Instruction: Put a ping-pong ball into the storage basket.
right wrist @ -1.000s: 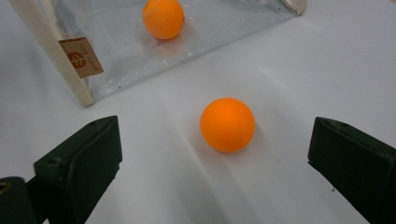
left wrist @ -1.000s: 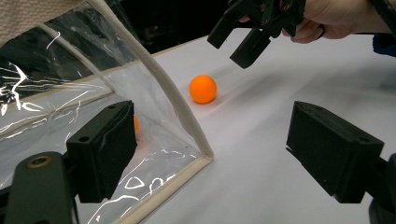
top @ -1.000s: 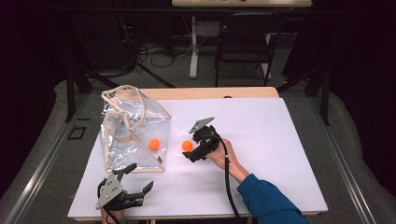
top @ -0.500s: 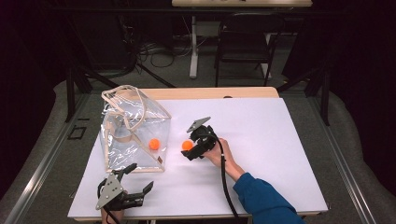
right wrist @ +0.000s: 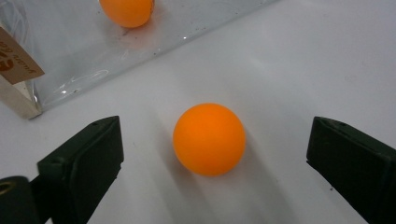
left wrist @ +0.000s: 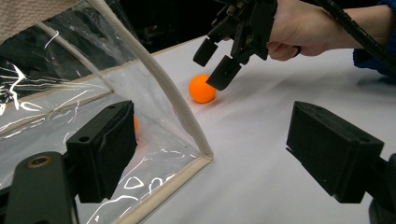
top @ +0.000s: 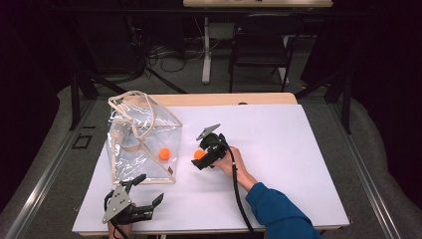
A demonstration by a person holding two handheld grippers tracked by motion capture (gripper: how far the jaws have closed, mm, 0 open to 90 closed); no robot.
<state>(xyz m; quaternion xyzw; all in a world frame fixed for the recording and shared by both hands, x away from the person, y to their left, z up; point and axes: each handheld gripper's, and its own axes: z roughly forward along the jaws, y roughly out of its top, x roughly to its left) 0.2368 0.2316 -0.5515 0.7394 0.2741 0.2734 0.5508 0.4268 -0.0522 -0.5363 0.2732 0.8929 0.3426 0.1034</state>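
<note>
An orange ball [top: 198,155] lies on the white table [top: 278,149], just right of a clear plastic bag [top: 137,139] with cream trim. A second orange ball [top: 164,153] rests inside the bag near its right wall. My right gripper [top: 203,159], held by a hand, is open and low, its jaws on either side of the loose ball [right wrist: 209,139] without touching it. My left gripper [top: 152,187] stands open near the table's front edge, its jaws straddling the bag's front corner [left wrist: 201,154]. From there I see the right gripper [left wrist: 217,65] over the loose ball [left wrist: 202,88].
The bag's looped handles [top: 134,107] stand up at its top. A brown label [right wrist: 16,56] sticks out at the bag's lower corner. A blue sleeve [top: 278,211] crosses the front of the table. A chair [top: 259,45] and cables sit beyond the far edge.
My right gripper has slid a little to the left, closer around the loose ball. The left gripper, the bag and both balls have stayed put.
</note>
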